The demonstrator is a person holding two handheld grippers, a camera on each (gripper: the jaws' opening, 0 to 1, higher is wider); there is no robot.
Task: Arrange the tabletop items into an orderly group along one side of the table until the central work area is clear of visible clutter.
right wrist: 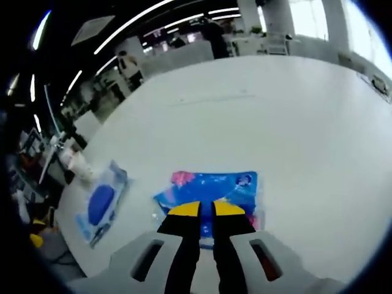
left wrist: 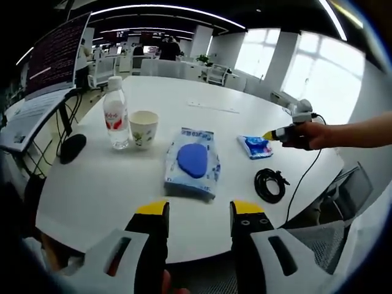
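Right gripper view: right gripper (right wrist: 206, 209) fingers near-together over blue packet (right wrist: 211, 187), contact unclear; left gripper (left wrist: 199, 208) fingers apart.

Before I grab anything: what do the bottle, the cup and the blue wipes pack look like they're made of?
The bottle looks like clear thin plastic: see-through body, white cap, red label. The cup seems matte paper, cream with a small print. The wipes pack appears to be soft glossy plastic film, with wrinkled edges and a stiffer blue flap lid.
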